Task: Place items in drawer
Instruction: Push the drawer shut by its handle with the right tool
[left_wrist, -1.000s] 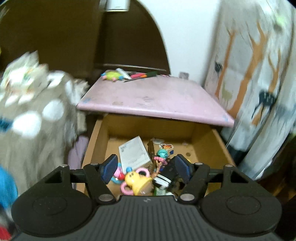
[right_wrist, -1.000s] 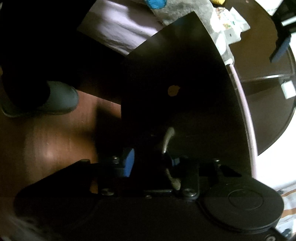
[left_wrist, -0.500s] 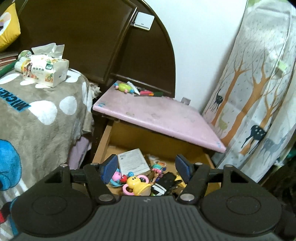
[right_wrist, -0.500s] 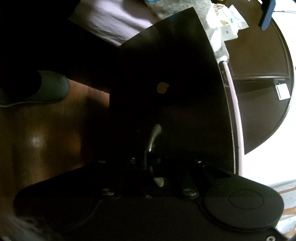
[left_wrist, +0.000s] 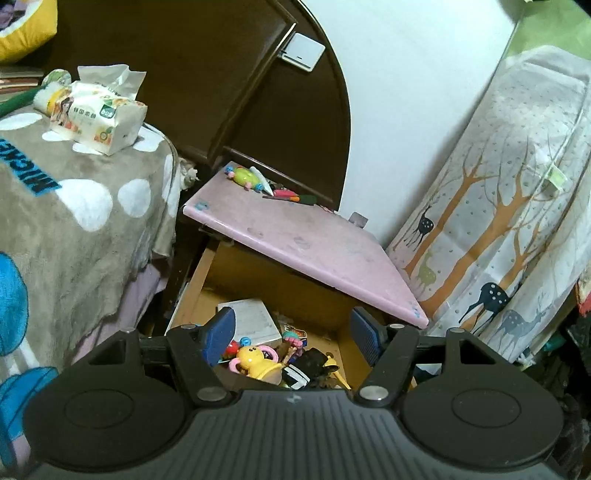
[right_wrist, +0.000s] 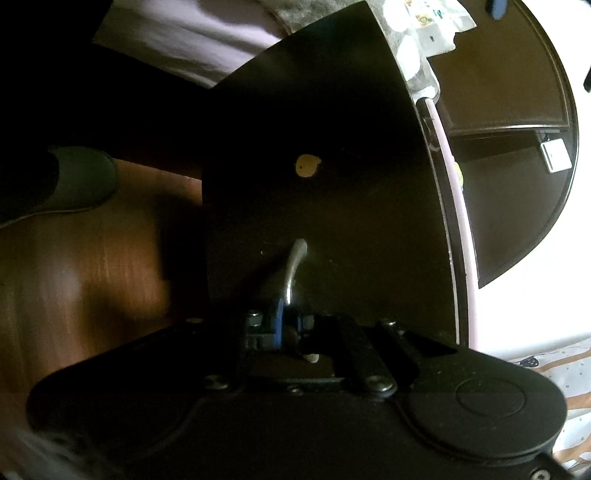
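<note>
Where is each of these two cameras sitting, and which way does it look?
Left wrist: rides the open left gripper, looking down into the open drawer of toys below the pink tabletop.
Right wrist: rides the right gripper, shut on the drawer handle against the dark drawer front.
Shared: the tissue pack.

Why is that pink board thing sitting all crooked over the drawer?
The flat pink board lies tilted over the open wooden drawer, hiding its back part. The drawer is a jumble: a yellow toy, a white booklet and small bits piled together.
</note>
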